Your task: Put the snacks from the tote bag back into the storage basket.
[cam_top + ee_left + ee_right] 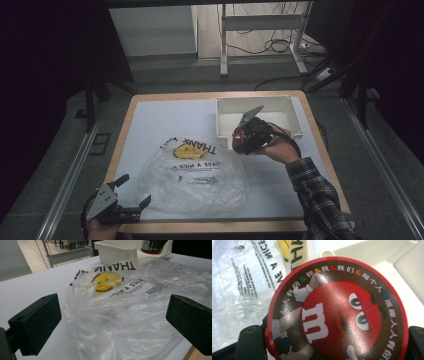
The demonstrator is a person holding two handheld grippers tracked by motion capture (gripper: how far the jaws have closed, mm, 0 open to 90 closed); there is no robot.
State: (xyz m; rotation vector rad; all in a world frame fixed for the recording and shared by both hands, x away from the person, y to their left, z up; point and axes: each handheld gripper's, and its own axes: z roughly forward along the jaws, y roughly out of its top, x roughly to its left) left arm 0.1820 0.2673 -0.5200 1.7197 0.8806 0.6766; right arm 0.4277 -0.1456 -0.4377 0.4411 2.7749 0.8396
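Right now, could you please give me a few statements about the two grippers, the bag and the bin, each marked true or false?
1. The right gripper holds a red round M&M's container. True.
2. The left gripper is clamped on the plastic bag. False: its jaws stand open beside the bag's near edge.
3. The bag shows a yellow smiley face. True.
4. The white bin lies inside the bag. False: it stands on the table beyond the bag.
5. The bag is black and opaque. False: it is clear, with black print.
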